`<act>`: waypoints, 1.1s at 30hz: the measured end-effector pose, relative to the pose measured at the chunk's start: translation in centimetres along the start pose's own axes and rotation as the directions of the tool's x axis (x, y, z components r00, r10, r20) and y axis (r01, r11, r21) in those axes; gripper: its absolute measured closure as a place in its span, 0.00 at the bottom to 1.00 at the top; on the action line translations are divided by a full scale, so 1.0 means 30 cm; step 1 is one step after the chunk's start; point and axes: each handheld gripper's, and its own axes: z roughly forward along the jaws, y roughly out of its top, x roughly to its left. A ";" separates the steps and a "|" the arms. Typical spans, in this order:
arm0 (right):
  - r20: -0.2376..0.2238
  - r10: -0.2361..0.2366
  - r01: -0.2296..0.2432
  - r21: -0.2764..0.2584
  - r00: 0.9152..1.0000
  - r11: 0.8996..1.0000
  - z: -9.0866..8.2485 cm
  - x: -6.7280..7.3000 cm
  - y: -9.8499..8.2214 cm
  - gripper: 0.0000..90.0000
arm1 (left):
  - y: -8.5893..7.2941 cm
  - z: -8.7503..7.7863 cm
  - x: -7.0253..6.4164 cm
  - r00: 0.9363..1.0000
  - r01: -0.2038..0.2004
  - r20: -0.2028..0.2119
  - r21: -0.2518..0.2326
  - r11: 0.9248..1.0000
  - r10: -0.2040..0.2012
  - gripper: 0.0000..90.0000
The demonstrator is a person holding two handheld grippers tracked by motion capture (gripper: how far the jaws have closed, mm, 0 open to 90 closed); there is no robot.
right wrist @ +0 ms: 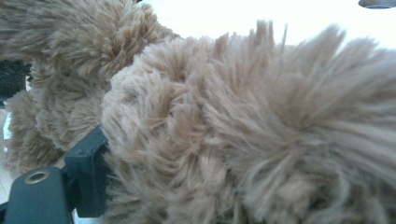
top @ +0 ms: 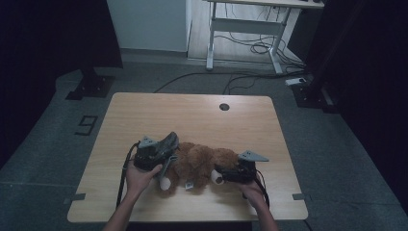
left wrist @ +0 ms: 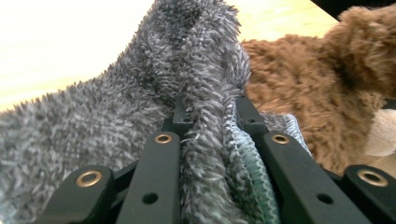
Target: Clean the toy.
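A brown plush toy (top: 197,161) lies near the front of the wooden table (top: 192,110). My left gripper (top: 166,163) is at its left end, shut on a grey fuzzy sock (top: 169,141) with a teal ribbed cuff. In the left gripper view the sock (left wrist: 116,112) is pinched between the black jaws of the gripper (left wrist: 212,109), with the toy (left wrist: 322,93) just beyond on the right. My right gripper (top: 222,174) is at the toy's right end. In the right gripper view brown fur (right wrist: 243,130) bulges against one black finger (right wrist: 88,177); the other finger is hidden by fur.
A round cable hole (top: 224,107) sits near the table's far edge. Beyond the table stand a white desk frame (top: 250,29) with loose cables (top: 255,48) on the floor, and a black stand base (top: 91,86) at the left.
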 end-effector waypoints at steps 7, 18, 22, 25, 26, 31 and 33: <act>-0.003 0.010 -0.010 -0.003 1.000 1.000 -0.001 -0.006 -0.001 0.13 | 0.050 -0.064 -0.035 1.000 -0.023 0.013 -0.059 0.998 0.024 0.83; -0.003 0.011 -0.011 -0.002 1.000 1.000 -0.001 -0.007 -0.002 0.13 | 0.276 0.003 -0.265 0.977 -0.148 0.141 -0.094 0.985 0.160 0.83; -0.005 0.010 -0.010 -0.003 1.000 1.000 -0.001 -0.007 -0.002 0.13 | 0.318 0.111 -0.364 0.960 -0.191 0.202 -0.032 0.981 0.193 0.83; -0.005 0.009 -0.009 -0.002 1.000 1.000 -0.001 -0.009 -0.003 0.13 | 0.305 0.185 -0.430 0.946 -0.228 0.242 0.027 0.973 0.215 0.83; -0.006 0.011 -0.011 -0.005 1.000 1.000 0.000 -0.008 -0.003 0.13 | 0.290 0.212 -0.453 0.941 -0.244 0.255 0.052 0.968 0.223 0.83; -0.001 0.008 -0.008 0.001 1.000 1.000 -0.001 -0.008 -0.004 0.13 | 0.222 0.289 -0.495 0.926 -0.300 0.281 0.142 0.943 0.252 0.82; 0.002 0.015 -0.015 0.003 1.000 1.000 0.001 -0.009 -0.006 0.13 | 0.207 0.293 -0.491 0.926 -0.301 0.278 0.138 0.944 0.255 0.82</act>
